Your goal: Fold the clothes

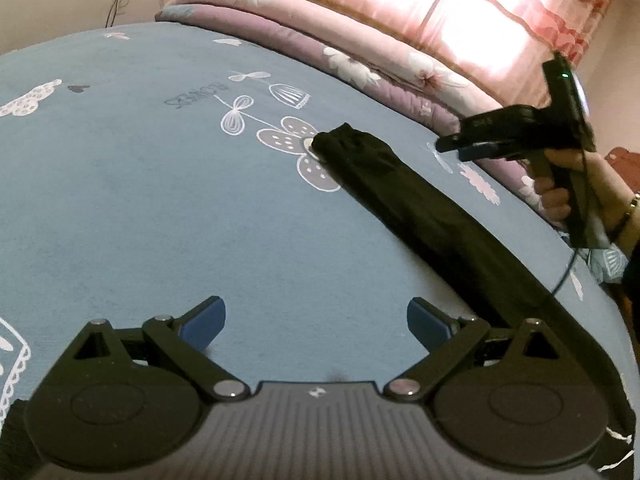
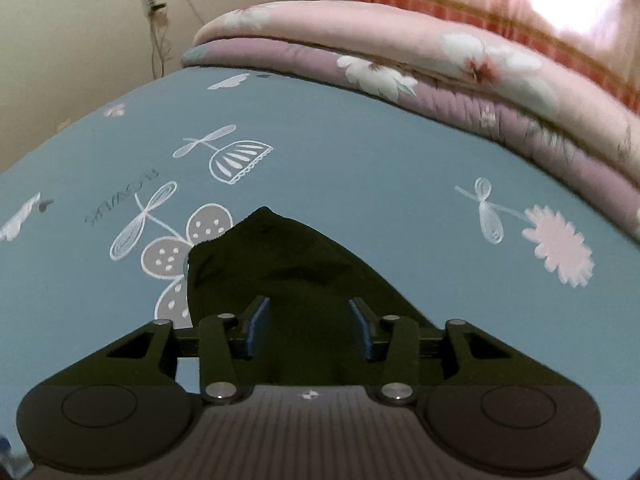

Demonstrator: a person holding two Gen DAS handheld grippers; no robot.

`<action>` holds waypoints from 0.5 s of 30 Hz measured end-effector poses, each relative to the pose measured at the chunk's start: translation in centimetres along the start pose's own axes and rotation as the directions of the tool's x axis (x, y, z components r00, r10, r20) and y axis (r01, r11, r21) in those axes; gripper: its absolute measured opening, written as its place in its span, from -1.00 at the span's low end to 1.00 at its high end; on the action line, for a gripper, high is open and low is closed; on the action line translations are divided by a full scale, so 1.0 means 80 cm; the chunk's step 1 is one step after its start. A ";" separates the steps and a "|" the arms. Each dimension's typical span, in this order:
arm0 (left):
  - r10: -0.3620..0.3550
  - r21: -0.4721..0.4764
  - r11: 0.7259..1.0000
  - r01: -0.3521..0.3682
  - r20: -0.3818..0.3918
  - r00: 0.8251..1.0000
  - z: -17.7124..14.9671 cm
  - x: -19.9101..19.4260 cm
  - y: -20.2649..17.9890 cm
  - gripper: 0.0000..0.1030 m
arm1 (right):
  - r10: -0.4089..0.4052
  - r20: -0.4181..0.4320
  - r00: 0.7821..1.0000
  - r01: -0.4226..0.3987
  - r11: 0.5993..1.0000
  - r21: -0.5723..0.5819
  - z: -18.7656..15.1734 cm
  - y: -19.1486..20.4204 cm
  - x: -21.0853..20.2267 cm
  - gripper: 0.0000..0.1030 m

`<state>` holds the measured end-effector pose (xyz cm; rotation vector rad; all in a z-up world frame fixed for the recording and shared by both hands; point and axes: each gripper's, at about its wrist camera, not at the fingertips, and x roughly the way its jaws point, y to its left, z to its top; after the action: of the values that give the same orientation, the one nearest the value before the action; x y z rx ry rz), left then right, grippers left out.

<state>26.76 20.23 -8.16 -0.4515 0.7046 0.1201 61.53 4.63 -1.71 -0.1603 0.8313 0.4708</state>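
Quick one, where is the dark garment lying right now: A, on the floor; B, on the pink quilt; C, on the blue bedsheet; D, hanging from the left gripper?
C: the dark garment lies stretched out flat on the blue bedsheet, apart from the folded pink quilt and untouched by the open left gripper.

Blue flower-printed bedsheet point(image 2: 360, 168), folded pink and purple quilts point(image 2: 460, 80) along its far edge, pink curtain point(image 1: 480, 8) behind.

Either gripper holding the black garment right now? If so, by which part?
Neither. The left gripper is open over bare sheet. The right gripper is open above the black garment, pads clear of the cloth.
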 end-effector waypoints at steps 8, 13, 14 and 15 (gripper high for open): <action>0.007 0.007 1.000 -0.007 -0.001 1.000 -0.002 0.002 -0.005 0.89 | 0.035 0.018 0.999 -0.036 0.999 0.033 0.011 0.047 0.096 -0.57; -0.005 0.015 1.000 0.005 -0.005 1.000 -0.005 0.004 -0.009 0.89 | -0.025 -0.024 0.999 0.025 1.000 -0.011 0.004 0.079 0.159 -0.55; -0.004 0.017 1.000 0.004 -0.005 1.000 -0.005 0.003 -0.010 0.89 | -0.016 0.000 1.000 0.016 1.000 -0.001 0.007 0.083 0.161 -0.54; -0.006 0.019 1.000 0.006 -0.005 1.000 -0.005 0.003 -0.011 0.89 | -0.007 0.003 1.000 0.007 1.000 0.009 0.011 0.085 0.163 -0.54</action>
<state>26.90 19.26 -8.27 -0.4358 0.7082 0.1068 66.54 15.37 -10.52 -0.1537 0.8298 0.4605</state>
